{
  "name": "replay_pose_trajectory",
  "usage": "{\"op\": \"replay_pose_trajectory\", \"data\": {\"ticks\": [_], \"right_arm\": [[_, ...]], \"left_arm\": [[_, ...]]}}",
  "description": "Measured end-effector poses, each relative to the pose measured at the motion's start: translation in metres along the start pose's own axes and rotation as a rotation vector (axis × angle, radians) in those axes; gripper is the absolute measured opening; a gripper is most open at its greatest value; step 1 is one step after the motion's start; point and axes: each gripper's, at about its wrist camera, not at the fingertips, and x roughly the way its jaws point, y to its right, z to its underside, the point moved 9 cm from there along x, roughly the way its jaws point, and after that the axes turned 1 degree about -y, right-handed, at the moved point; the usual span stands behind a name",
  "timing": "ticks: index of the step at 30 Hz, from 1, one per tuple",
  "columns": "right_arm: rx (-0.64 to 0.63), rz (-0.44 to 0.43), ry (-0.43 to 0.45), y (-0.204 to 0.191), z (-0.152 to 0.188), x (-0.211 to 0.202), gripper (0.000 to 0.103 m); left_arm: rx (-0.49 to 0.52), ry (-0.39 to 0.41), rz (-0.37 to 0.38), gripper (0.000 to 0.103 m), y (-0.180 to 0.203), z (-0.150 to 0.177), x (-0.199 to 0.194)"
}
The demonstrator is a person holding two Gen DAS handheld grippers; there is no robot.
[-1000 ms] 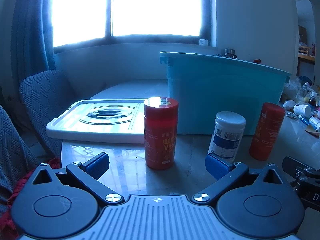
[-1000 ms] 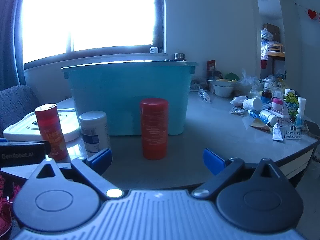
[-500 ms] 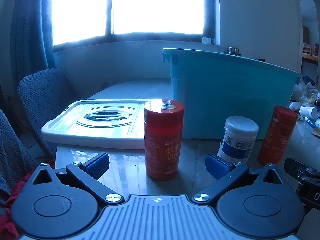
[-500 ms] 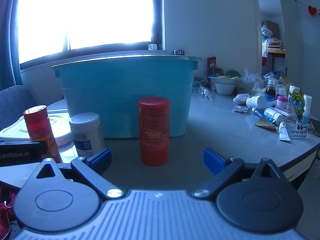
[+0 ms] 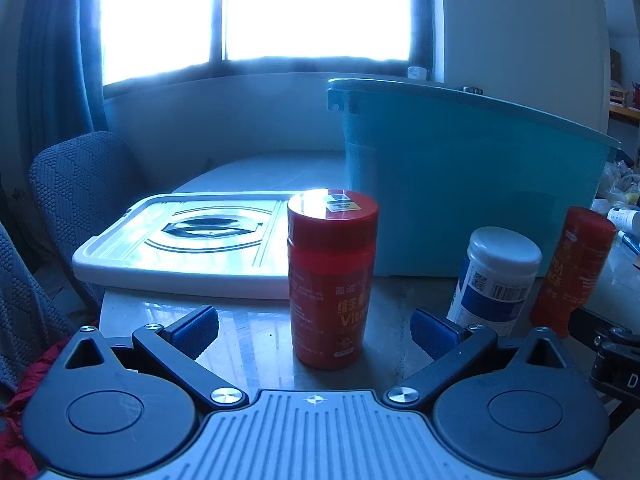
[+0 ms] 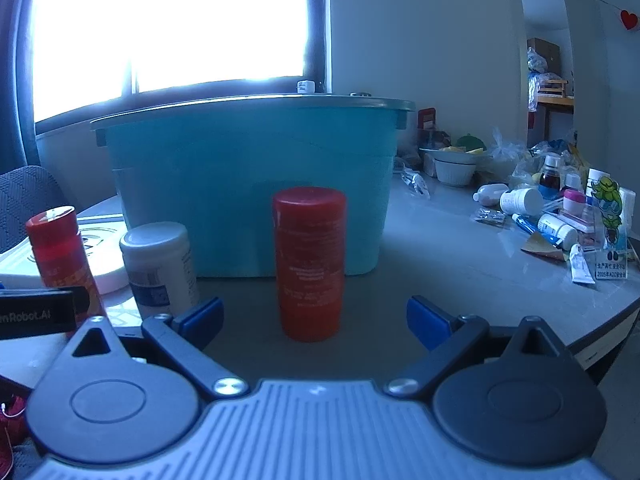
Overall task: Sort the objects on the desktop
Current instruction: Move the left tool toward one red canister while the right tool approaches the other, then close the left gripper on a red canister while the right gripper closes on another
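Both tools moved closer: left tool (image 5: pixel 315 330) to red jar (image 5: pixel 331 276), right tool (image 6: pixel 314 318) to red tube (image 6: pixel 309 262).

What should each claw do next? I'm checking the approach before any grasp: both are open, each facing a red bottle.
Probably ease both forward a little, then shut. The left claw is open and centred on the red vitamin bottle, the right claw likewise on the tall red bottle, but the blue pads stop short of either bottle's sides. The teal bin waits behind.
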Motion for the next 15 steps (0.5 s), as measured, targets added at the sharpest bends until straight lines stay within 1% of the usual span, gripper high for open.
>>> {"op": "replay_pose_trajectory", "data": {"ticks": [15], "right_arm": [[-0.01,0.008,-0.001,-0.006,-0.004,0.024,0.098]], "left_arm": [[0.006,-0.012,0.013,0.103,-0.001,-0.003,0.026]]}}
